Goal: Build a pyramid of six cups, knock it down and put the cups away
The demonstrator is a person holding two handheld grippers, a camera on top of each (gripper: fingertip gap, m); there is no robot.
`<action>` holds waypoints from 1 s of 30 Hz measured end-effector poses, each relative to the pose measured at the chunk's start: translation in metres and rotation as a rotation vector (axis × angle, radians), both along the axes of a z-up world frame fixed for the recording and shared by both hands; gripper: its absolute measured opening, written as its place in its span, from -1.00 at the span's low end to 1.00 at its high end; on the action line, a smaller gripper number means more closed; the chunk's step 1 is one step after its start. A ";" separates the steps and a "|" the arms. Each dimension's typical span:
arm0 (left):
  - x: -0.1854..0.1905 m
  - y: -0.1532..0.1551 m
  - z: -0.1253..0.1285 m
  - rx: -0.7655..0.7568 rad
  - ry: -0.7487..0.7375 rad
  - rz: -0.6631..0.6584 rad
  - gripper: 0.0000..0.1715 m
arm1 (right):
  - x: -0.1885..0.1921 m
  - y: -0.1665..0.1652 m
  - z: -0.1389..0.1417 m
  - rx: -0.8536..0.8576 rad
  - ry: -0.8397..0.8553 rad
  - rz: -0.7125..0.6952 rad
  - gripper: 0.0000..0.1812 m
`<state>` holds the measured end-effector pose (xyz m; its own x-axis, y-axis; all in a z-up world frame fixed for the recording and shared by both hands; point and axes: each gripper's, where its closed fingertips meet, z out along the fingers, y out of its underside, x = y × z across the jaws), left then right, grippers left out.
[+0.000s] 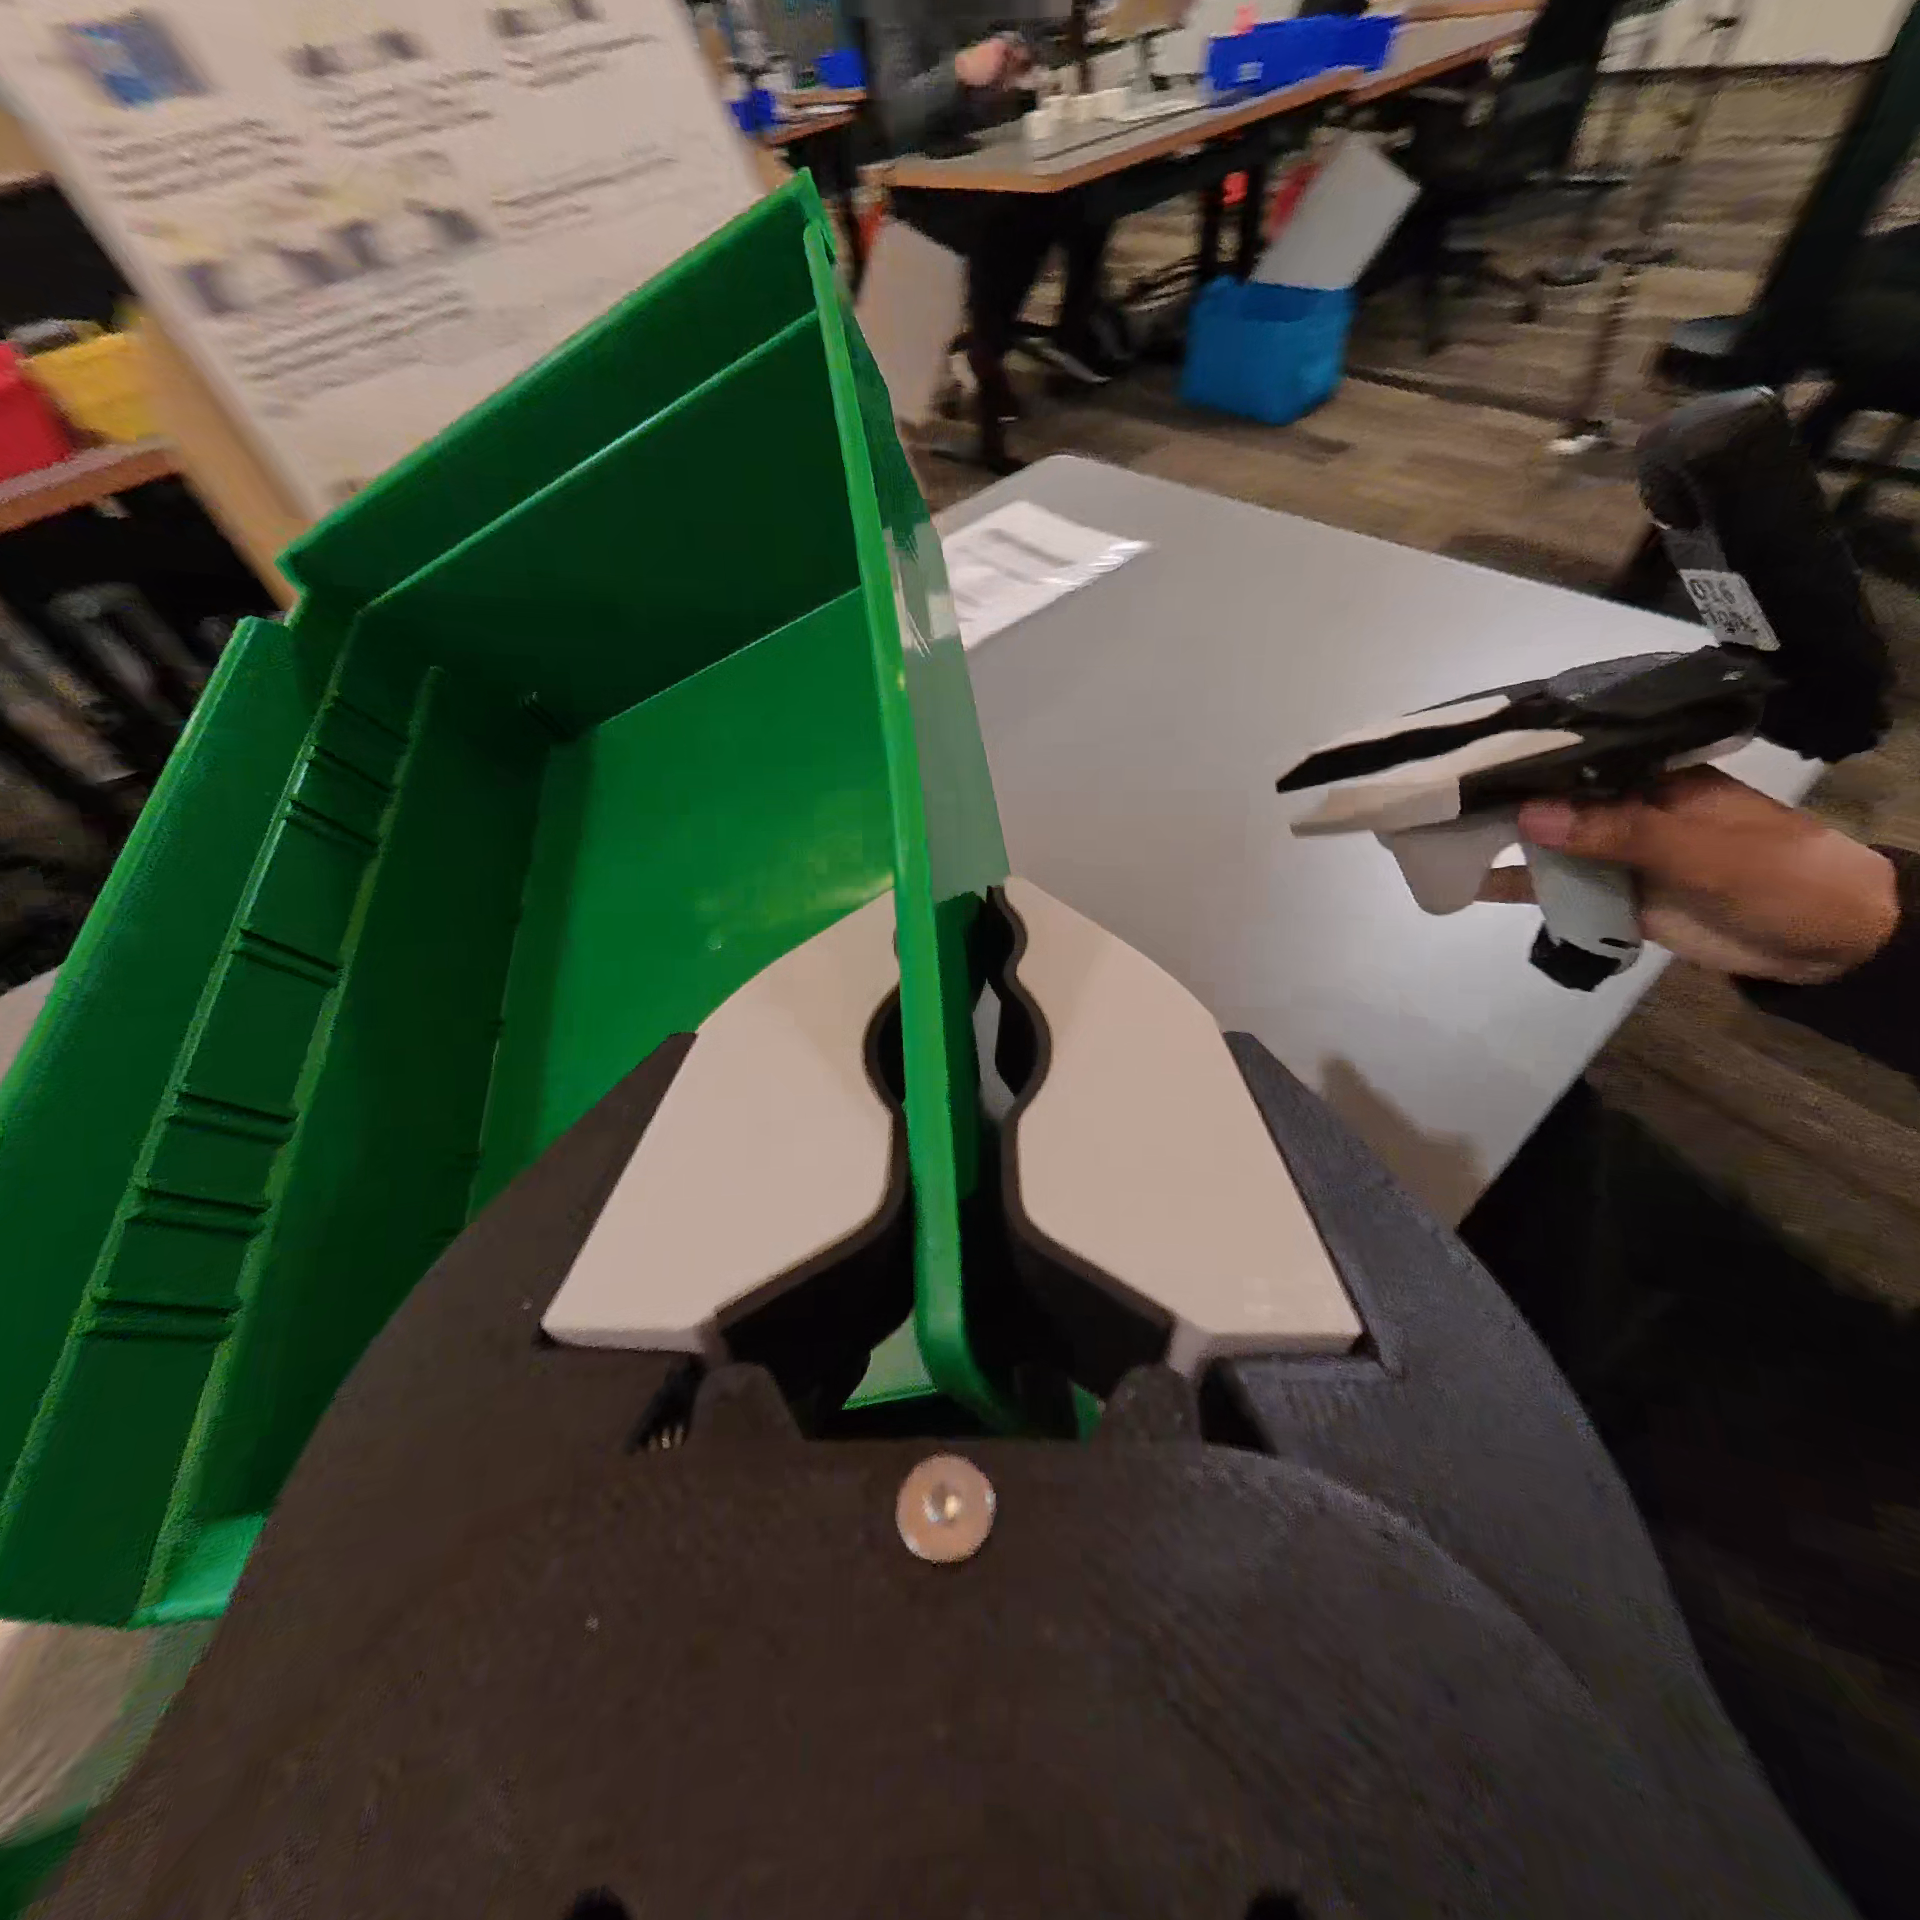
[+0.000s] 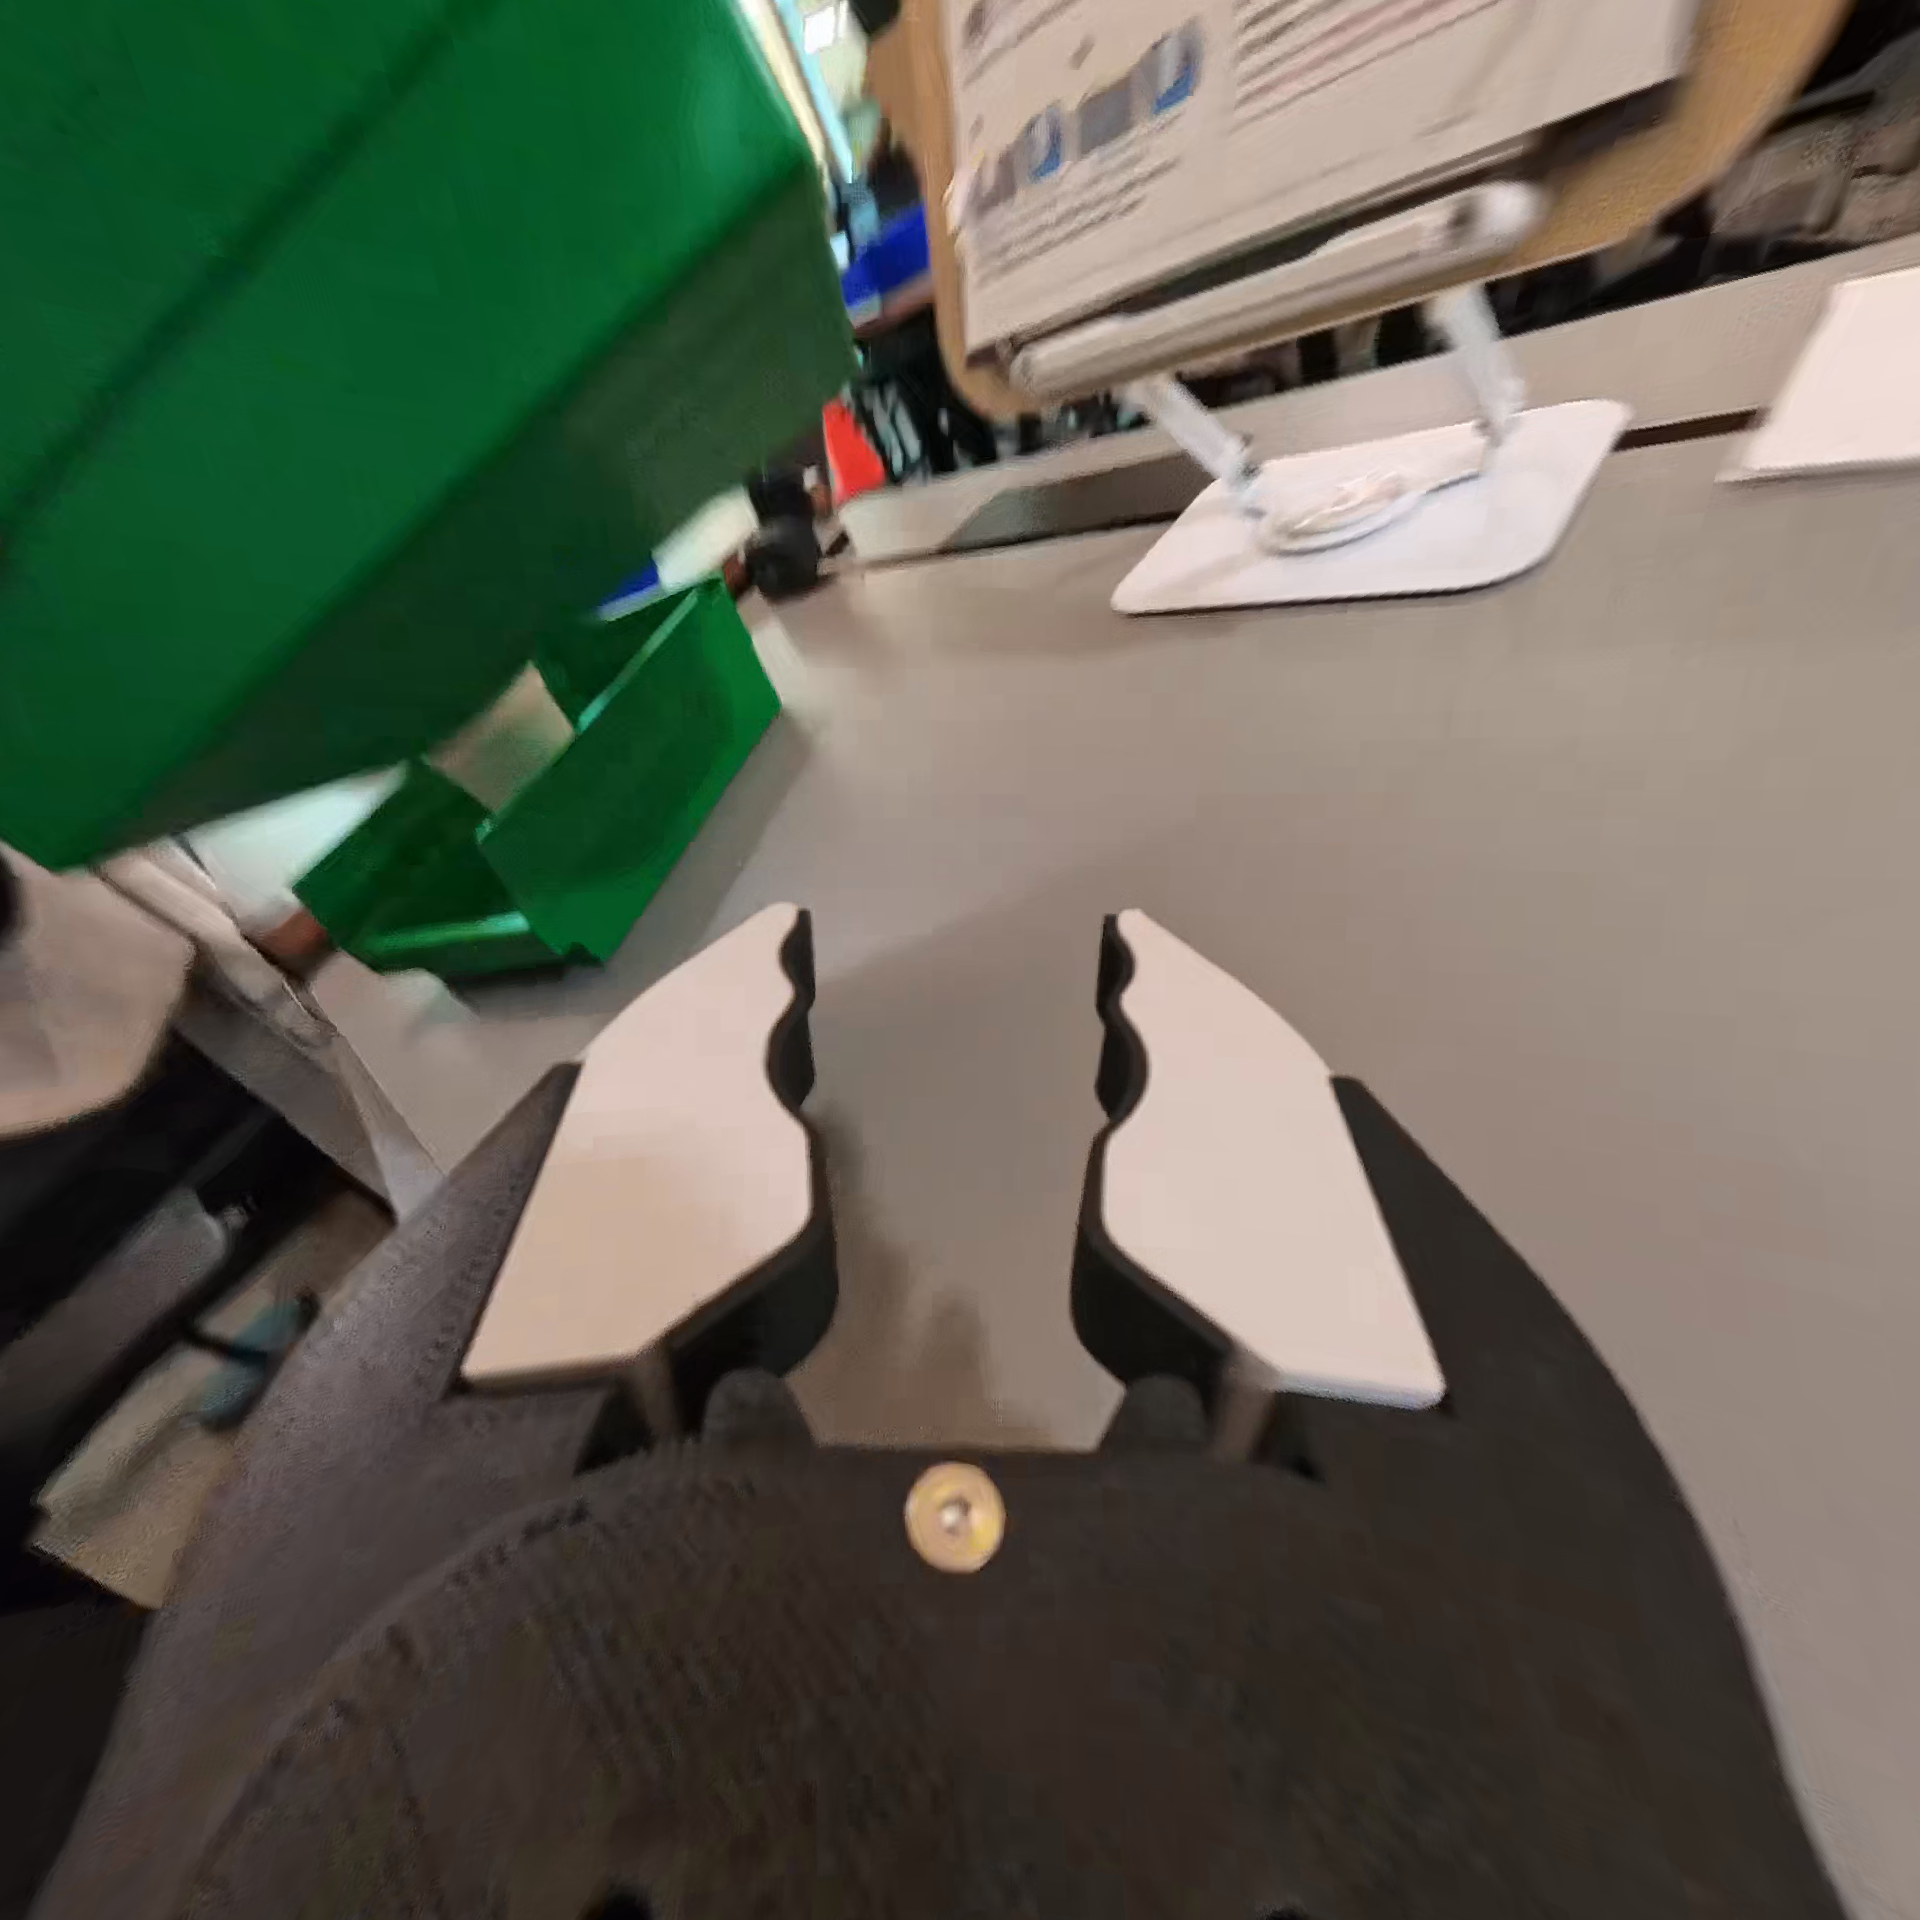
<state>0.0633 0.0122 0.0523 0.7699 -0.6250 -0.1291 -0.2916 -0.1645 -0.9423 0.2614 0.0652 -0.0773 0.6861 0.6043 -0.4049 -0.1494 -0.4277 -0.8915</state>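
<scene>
My left gripper [image 1: 951, 940] is shut on the right side wall of a green plastic bin [image 1: 644, 748] and holds it lifted and tilted above the grey table [image 1: 1247, 748]. The bin's inside shows no contents. The same bin fills the upper left of the right wrist view [image 2: 343, 395], seen from its underside. My right gripper [image 2: 956, 935] is open and empty, low over the grey table [image 2: 1351, 883]. It also shows at the right of the left wrist view [image 1: 1309, 800], held in a hand. A second green bin [image 2: 603, 790] stands on the table at the left.
A white stand [image 2: 1382, 520] holds a printed board [image 2: 1247, 135] at the far side of the table. A sheet of paper [image 1: 1018, 566] lies on the table. A white sheet [image 2: 1839, 384] lies at the far right. Other tables, blue bins [image 1: 1262, 348] and a seated person are behind.
</scene>
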 end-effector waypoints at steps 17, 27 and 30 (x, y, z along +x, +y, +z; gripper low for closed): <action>0.162 -0.009 -0.158 -0.117 0.083 -0.220 -0.87 | 0.089 -0.025 0.016 0.142 0.127 -0.241 -0.28; 0.179 0.001 -0.205 -0.055 0.230 -0.205 -0.87 | 0.038 -0.033 -0.012 0.107 -0.076 -0.069 -0.22; 0.187 0.003 -0.212 -0.059 0.240 -0.197 -0.86 | 0.023 -0.037 -0.018 0.102 -0.109 -0.021 -0.28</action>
<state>0.2507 0.0147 -0.1594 0.5849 -0.7711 -0.2516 -0.5364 -0.1350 -0.8331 0.2840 0.0287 -0.0954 0.7357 0.6237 -0.2641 -0.0569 -0.3317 -0.9417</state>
